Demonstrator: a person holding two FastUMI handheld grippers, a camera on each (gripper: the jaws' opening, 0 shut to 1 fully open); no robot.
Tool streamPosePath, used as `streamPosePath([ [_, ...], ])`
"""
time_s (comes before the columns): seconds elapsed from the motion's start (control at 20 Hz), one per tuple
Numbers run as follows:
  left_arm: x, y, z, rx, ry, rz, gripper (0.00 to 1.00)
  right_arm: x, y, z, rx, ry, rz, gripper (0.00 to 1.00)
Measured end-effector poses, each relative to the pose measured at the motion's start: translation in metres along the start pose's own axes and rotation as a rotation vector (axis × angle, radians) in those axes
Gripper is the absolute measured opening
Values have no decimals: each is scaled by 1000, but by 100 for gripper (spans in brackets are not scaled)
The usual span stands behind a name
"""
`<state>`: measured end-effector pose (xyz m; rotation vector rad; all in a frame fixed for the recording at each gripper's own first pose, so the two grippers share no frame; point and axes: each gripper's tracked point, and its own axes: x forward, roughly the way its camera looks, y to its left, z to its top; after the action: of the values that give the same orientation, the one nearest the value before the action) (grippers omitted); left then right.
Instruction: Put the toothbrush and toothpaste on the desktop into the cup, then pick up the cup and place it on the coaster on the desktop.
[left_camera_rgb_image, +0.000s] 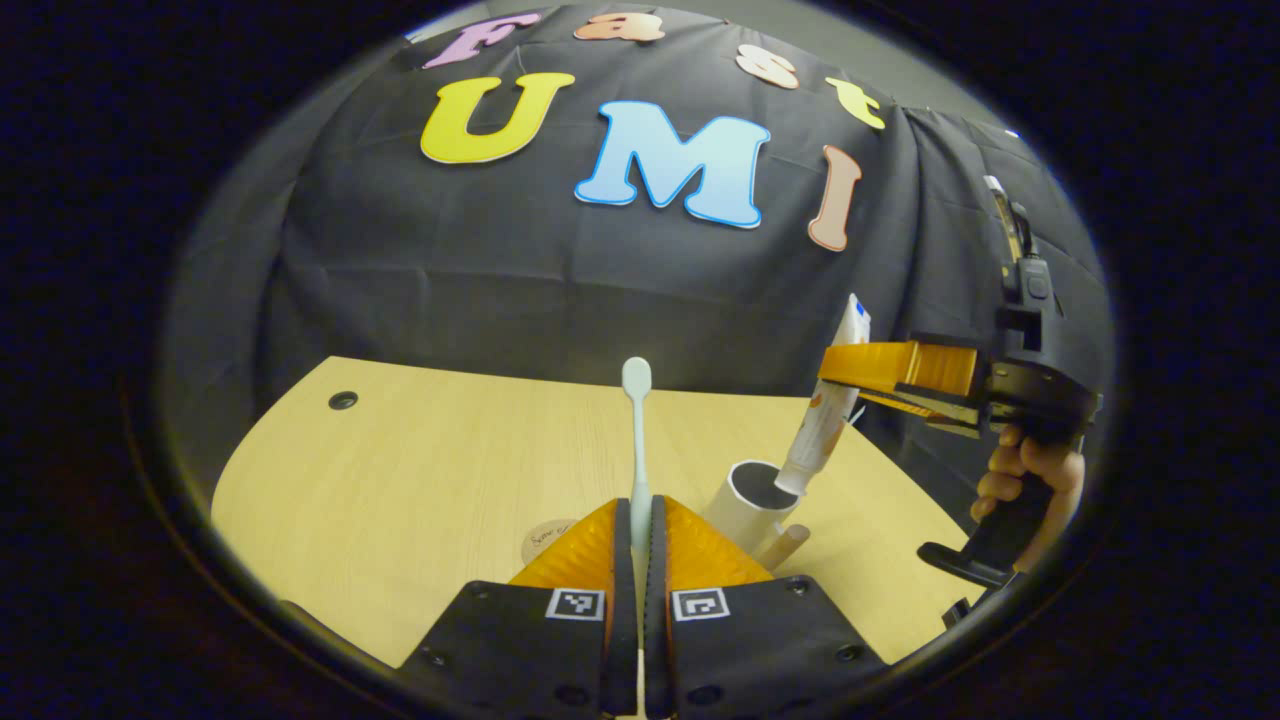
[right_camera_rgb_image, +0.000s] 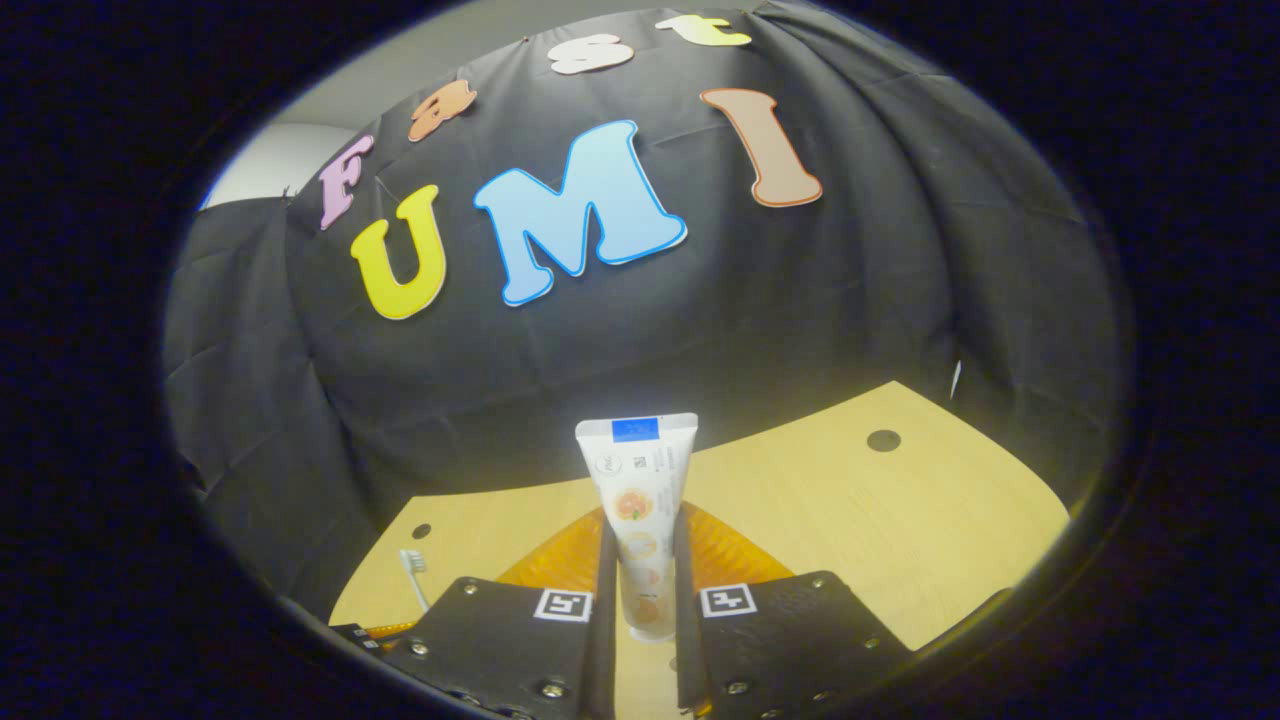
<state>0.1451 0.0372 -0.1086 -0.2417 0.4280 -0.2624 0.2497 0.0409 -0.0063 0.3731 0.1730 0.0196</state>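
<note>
While the bench (left_camera_rgb_image: 420, 470) spreads pale and wooden across the lower half of both views, with round cable holes near its far edge, neither bathroom item is in the cup yet, so the task looks to be in its first half. In the left gripper view the right gripper (left_camera_rgb_image: 905, 385) sits at about three o'clock, held by a hand (left_camera_rgb_image: 1030, 480), with its jaws closed on the toothpaste (left_camera_rgb_image: 825, 415); the tube hangs tilted, cap end down, just above or at the rim of the white cup (left_camera_rgb_image: 750, 500), which stands on the bench at about four o'clock from the view's centre. The right gripper view confirms the hold: both fingers press the tube's sides, jaws narrowed to its width. The left gripper (left_camera_rgb_image: 640, 560) has its jaws almost fully closed on the toothbrush (left_camera_rgb_image: 637, 440), whose handle runs up from between them toward twelve o'clock, head at the top, lifted clear of the bench. A small round coaster (left_camera_rgb_image: 548, 540) lies flat at about seven o'clock from the cup, just beside the left jaws and partly hidden by them. I judge that lowering the tube in, then the brush, then carrying the cup across to the coaster all remain.
</note>
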Motion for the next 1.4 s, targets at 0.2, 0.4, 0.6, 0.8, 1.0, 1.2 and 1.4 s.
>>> streamPosePath([
  [0.2, -7, 2, 17, 25, -47, 9, 11, 24, -11, -18, -60, 17, -41, 25],
  [0.4, -8, 6, 21, 23, -62, 15, 10, 42, -14, -48, -131, 77, -60, 24],
  [0.6, -7, 9, 16, 6, -53, 20, 11, 45, -16, -85, -211, 175, -61, 29],
  [0.8, -5, 14, 14, 1, -44, 28, 11, 40, -23, -100, -298, 214, -86, 31],
  [1.0, -3, 9, 14, -26, -52, 19, 11, 40, -26, -104, -335, 252, -90, 29],
  [1.2, 2, 1, 17, -42, -66, -3, 10, 34, -26, -93, -362, 242, -95, 42],
  [1.4, 16, -5, 27, -74, -106, -19, 10, 15, -12, -67, -371, 178, -85, 63],
])
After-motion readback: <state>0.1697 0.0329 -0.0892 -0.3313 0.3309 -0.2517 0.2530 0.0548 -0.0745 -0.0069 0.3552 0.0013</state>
